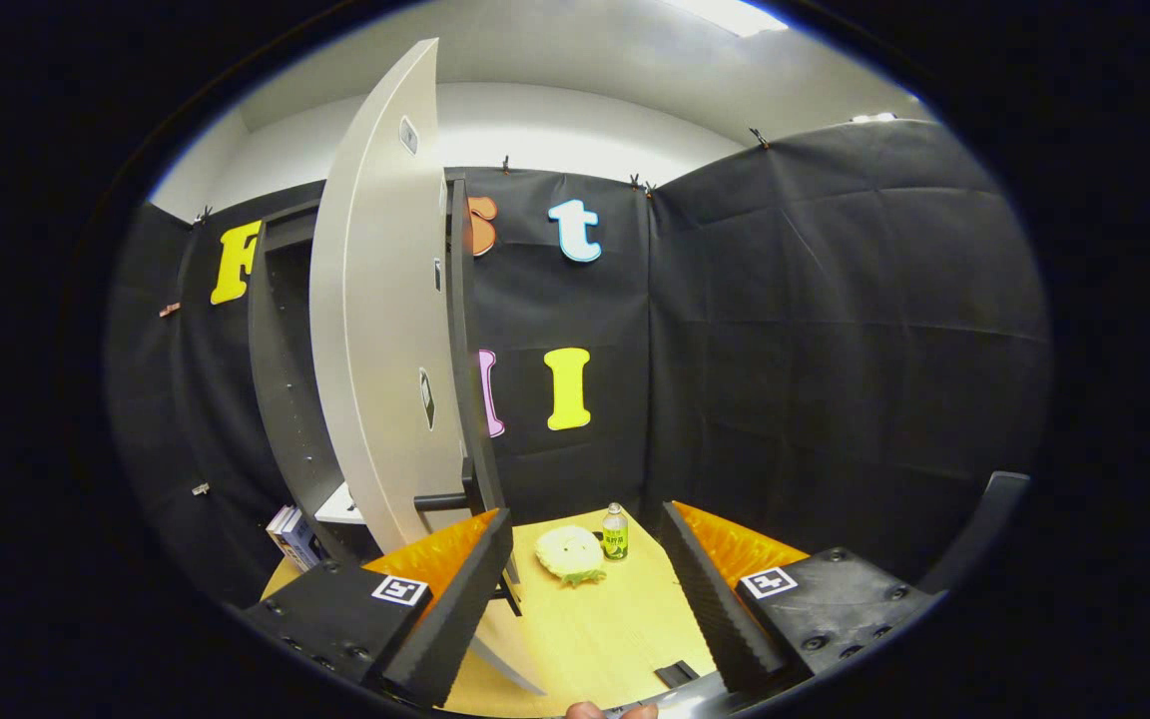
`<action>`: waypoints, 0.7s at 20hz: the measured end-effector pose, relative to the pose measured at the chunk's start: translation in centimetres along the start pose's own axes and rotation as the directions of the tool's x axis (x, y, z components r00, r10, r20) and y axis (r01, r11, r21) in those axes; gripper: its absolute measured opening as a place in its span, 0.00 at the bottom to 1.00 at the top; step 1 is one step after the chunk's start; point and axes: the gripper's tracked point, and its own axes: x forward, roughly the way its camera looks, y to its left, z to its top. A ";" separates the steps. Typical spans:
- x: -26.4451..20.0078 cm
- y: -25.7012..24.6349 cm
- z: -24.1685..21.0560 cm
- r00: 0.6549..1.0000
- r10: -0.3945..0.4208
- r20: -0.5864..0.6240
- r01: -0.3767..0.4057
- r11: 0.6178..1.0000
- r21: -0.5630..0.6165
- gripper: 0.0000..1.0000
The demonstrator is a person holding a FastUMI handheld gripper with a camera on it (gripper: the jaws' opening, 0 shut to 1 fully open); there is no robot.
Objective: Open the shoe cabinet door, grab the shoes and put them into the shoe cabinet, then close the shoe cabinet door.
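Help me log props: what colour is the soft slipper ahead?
Pale yellow slipper, in the gripper view, beyond the open jaws.

Black cloth (835, 330) hangs as the wall of the booth, with small clips (759, 137) that hold it along its top edge. The cloth makes a corner behind the wooden floor (595, 629), which is light yellow and smooth. Above the cloth, a white wall (555, 125) of the room and a white ceiling (575, 50) are seen. A bright lamp (730, 12) shines in the ceiling. The light falls soft, and the cloth shows folds and creases.
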 end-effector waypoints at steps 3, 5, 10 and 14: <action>-0.5 0.9 -0.1 1.000 -0.004 -0.006 0.004 1.000 0.003 0.98; -1.3 2.6 -0.4 1.000 0.022 -0.016 -0.022 1.000 0.022 0.98; -2.2 6.6 -0.9 0.999 0.042 0.004 -0.042 0.999 0.032 0.98; -3.1 9.9 -1.3 0.998 0.058 0.019 -0.059 0.998 0.032 0.98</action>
